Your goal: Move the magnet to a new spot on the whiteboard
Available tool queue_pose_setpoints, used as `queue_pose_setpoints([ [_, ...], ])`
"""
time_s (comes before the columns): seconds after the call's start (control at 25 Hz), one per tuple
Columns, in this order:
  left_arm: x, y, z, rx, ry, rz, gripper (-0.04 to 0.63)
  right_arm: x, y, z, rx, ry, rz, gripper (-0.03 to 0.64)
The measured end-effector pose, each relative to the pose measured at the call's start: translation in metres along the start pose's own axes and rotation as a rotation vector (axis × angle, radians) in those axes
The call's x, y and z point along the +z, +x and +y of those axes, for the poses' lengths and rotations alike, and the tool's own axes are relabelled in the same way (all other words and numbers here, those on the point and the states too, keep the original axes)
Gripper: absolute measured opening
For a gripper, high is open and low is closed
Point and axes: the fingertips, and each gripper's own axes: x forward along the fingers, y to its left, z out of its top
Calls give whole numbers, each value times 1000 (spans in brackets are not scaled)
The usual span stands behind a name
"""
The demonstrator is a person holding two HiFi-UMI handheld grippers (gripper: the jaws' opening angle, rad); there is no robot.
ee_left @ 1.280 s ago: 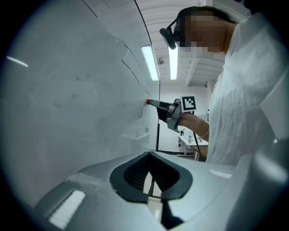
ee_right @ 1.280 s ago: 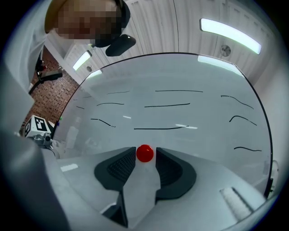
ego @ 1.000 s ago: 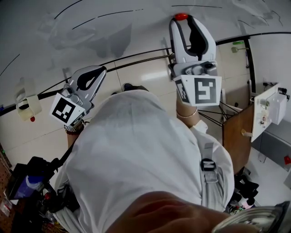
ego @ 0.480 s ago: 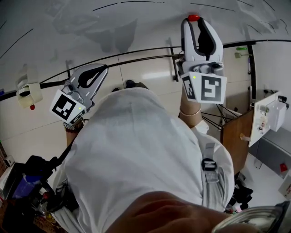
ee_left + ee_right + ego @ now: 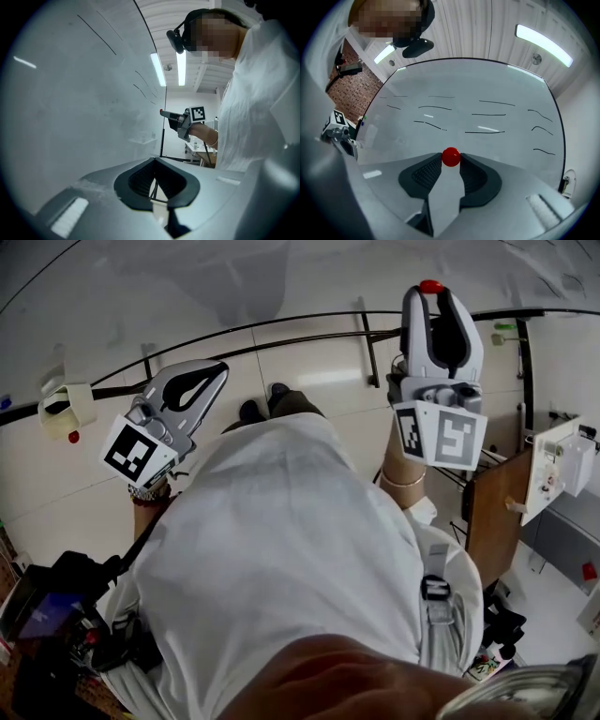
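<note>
A small red round magnet (image 5: 451, 157) is pinched between the tips of my right gripper (image 5: 451, 160), which is shut on it. In the head view the magnet (image 5: 430, 286) shows at the tip of the right gripper (image 5: 431, 292), raised against the whiteboard (image 5: 281, 277). Whether it touches the board I cannot tell. The whiteboard (image 5: 487, 98) fills the right gripper view, with several black strokes on it. My left gripper (image 5: 216, 369) hangs lower at the left, shut with nothing in it. Its tips (image 5: 154, 160) meet beside the board (image 5: 70, 93).
A holder (image 5: 66, 409) with a red piece under it hangs at the board's left. The board's black lower frame (image 5: 281, 334) runs across. A wooden panel (image 5: 492, 512) and a white box (image 5: 558, 465) stand at the right. Dark clutter (image 5: 56, 615) lies at the bottom left.
My right gripper has carried the magnet to the right along the whiteboard. The left gripper has kept its place and stays shut. The head view has shifted a little.
</note>
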Motion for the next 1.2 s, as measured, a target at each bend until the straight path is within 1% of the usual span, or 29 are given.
queue_pose_setpoints([
  [0.08,-3,-9,5,1,8,1,6,-3,-16,6,-18,32,-6,126],
  [0.2,-3,-21,11,27,3,-6,6,-5,-33,15,-10,108,2,126],
  [0.32,6,-28,5,39,31,-25,6,-3,-42,11,-19,105,-7,126],
  [0.44,0,-35,16,91,46,-14,5,8,-34,13,-22,91,-65,126],
  [0.52,-9,-40,14,127,27,-8,6,13,-38,13,-26,88,-102,126],
  [0.6,-17,-42,5,155,-9,-5,5,16,-48,6,-30,88,-122,126],
  [0.72,-28,-47,13,213,-47,18,6,15,-49,4,-20,94,-119,126],
  [0.8,-21,-43,14,223,-45,14,6,16,-50,1,-9,90,-102,126],
  [0.88,0,-26,0,200,-36,3,5,22,-59,-18,-6,90,-86,126],
  [0.96,17,-1,-18,196,-41,20,5,24,-76,-44,-7,122,-75,126],
  [1.0,18,9,-27,202,-48,36,5,22,-85,-55,-4,138,-71,126],
  [1.08,9,23,-50,207,-56,60,6,15,-107,-66,7,150,-62,126],
  [1.2,-10,26,-84,212,-47,81,6,2,-138,-69,26,146,-62,126],
])
